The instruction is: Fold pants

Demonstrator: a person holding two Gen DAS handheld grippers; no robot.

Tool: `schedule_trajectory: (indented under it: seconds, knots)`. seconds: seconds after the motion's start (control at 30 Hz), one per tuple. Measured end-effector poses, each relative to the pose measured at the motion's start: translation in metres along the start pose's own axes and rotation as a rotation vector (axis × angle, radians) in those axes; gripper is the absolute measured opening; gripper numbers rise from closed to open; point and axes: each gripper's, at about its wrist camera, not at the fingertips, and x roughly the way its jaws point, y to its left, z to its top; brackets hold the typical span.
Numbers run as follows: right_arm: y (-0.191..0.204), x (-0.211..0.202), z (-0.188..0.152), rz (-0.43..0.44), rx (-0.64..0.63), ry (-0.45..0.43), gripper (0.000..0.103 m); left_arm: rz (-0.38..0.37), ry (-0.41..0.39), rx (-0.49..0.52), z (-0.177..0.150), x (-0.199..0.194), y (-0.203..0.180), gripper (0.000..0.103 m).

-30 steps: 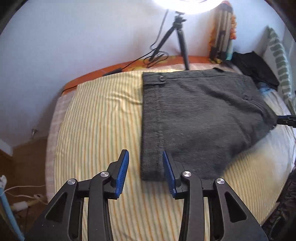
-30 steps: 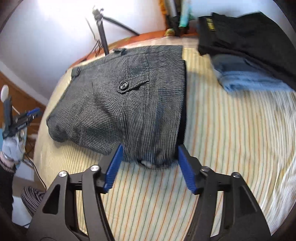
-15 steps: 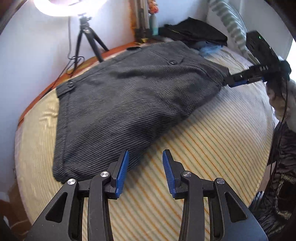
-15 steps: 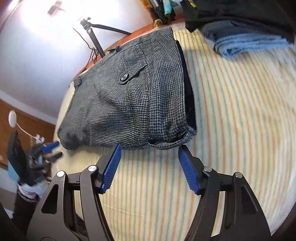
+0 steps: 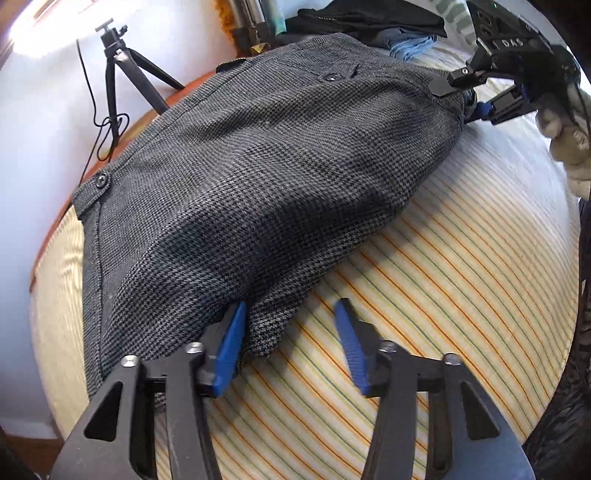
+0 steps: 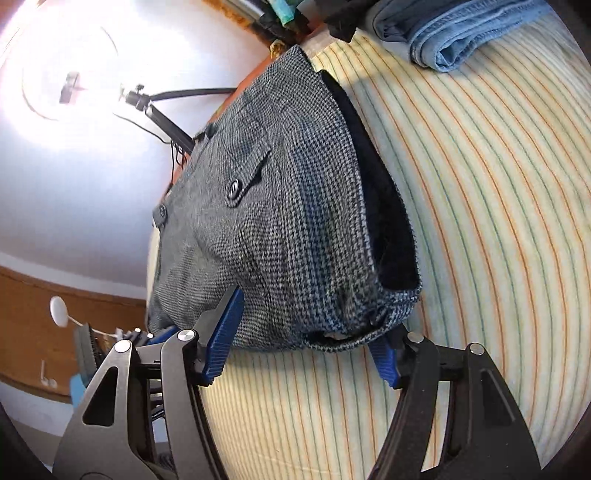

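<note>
Folded grey houndstooth pants (image 5: 266,177) lie on the striped yellow bed cover (image 5: 461,288). My left gripper (image 5: 291,332) is open at the near folded corner; its left finger (image 5: 231,339) touches the cloth. In the right wrist view the pants (image 6: 280,229) fill the middle, button pocket up. My right gripper (image 6: 306,343) is open and straddles the near corner of the pants, with cloth between its fingers. The right gripper also shows in the left wrist view (image 5: 476,92) at the far corner of the pants.
A tripod (image 5: 118,74) with cables stands by the wall behind the bed. Folded blue jeans (image 6: 461,40) and dark clothes (image 5: 369,18) lie at the head of the bed. The bed's wooden edge (image 5: 48,251) runs along the left.
Both grippers have moved in close to the pants' two near corners. The left jaws have opened wider. The right fingers now straddle the cloth corner.
</note>
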Motion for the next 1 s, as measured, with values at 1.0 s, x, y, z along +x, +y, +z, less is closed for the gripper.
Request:
schedule_trajectory:
  seconds: [1.0]
  knots:
    - [0.013, -0.045, -0.003, -0.093, -0.226, -0.093, 0.063, -0.119, -0.134, -0.165, 0.018, -0.077, 0.019, 0.031]
